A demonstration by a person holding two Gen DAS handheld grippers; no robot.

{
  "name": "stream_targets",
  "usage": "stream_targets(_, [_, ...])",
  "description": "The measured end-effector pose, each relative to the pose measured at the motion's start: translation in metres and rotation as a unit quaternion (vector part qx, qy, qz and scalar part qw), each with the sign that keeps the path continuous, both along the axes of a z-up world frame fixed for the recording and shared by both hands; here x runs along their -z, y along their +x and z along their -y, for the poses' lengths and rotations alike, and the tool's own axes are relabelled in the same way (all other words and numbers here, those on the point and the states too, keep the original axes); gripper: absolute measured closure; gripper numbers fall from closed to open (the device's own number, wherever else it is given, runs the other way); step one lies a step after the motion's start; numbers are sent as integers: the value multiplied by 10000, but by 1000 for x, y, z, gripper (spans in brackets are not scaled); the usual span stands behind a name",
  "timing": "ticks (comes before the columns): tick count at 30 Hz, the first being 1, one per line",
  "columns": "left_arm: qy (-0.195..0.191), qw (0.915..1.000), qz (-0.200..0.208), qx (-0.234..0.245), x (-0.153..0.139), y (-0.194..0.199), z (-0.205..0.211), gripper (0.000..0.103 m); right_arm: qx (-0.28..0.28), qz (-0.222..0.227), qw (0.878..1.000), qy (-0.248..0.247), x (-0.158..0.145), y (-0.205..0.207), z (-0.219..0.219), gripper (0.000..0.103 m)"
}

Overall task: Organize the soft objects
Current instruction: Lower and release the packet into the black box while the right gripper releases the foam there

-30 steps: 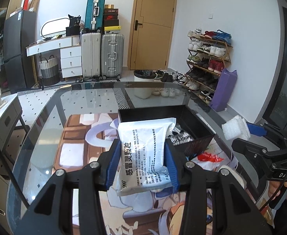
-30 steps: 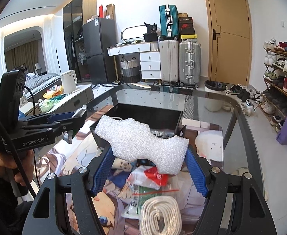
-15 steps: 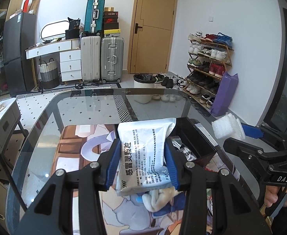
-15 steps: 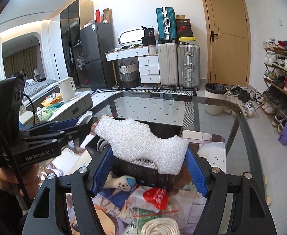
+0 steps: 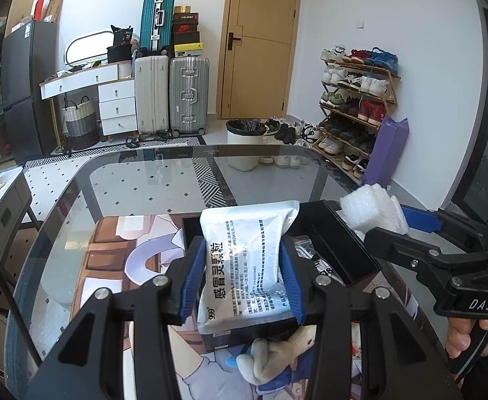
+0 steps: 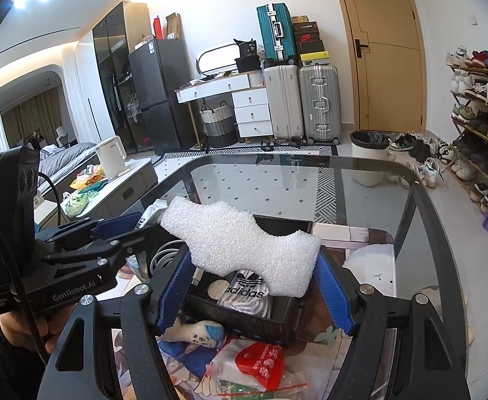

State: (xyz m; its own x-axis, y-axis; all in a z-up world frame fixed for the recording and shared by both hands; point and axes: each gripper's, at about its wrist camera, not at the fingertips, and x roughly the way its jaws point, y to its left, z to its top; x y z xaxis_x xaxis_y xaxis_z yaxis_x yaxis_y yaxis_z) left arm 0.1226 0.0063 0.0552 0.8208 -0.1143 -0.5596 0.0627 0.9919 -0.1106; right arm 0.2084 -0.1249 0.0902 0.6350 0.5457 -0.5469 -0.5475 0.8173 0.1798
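Medicine pouch [image 5: 245, 263]: a white sachet printed with dark text, pinched upright between the blue pads of the left gripper [image 5: 244, 275]; its upper half stands clear above the pads.
Left gripper: jaws pressed against both side edges of the pouch, which is held above the near part of the black box [image 5: 340, 253].
Foam piece [image 6: 244, 243]: a white, wavy-edged block of packing foam, clamped across its width by the right gripper [image 6: 254, 286]; it is held over the box opening.
Right gripper: jaws closed on the two ends of the foam; seen from the left wrist view, it lies to the right of the left gripper, with the foam at its tip.
Black box: an open container directly ahead of and below both grippers; a striped black-and-white cloth [image 6: 247, 291] and a coiled white cable [image 6: 165, 255] are seen inside.
Plush toy [image 5: 270, 356]: a beige soft figure lying on the mat, just below and before the left gripper's pads, outside the box.
Red-and-clear packet [image 6: 260, 360]: resting on the mat beneath the right gripper, nearer than the box.
Table [image 5: 144, 180]: glass-topped, carrying a printed mat [image 5: 110, 260] on which the box stands.
Hands: one is noted on each gripper handle, at the picture edges.
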Motion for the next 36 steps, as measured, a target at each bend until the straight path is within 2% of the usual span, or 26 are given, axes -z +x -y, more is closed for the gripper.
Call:
stream_targets(8, [-118,9998,-92,-96,4,9,-9,60,-173,-2,9998,-110,9,6,-10,30])
stream_targets(14, [-193,9996,-102,-169,2,15,-15,60,-376,159,9977,-541,19,4,-22,30])
stream_targets(23, [-188,9997,-70,-126,-1,18,-12,60,-512,176,9961,-696,25,6,-31,30])
stream_targets(24, [-183,9997,-72,-117,-1,19,-11,60,-523,188,9958,-721,26,5,-32,27])
stream_targets(27, [-189,9998,-76,-86,-1,20,-10,60,-504,338,9950,-794,26,3,-35,10])
stream_targets(30, [-128,9999,-109,-4,0,21,-6,59,-450,352,9947,-858,27,-4,-33,9])
stream_targets(32, [-15,9999,-105,52,0,20,-2,57,-420,334,9949,-850,27,-5,-30,8])
stream_targets(34, [93,9999,-77,81,-1,19,2,42,-363,338,9952,-839,27,-6,-25,8])
stream_targets(36, [155,9998,-31,119,-2,16,6,34,-312,337,9955,-827,26,-9,-21,7])
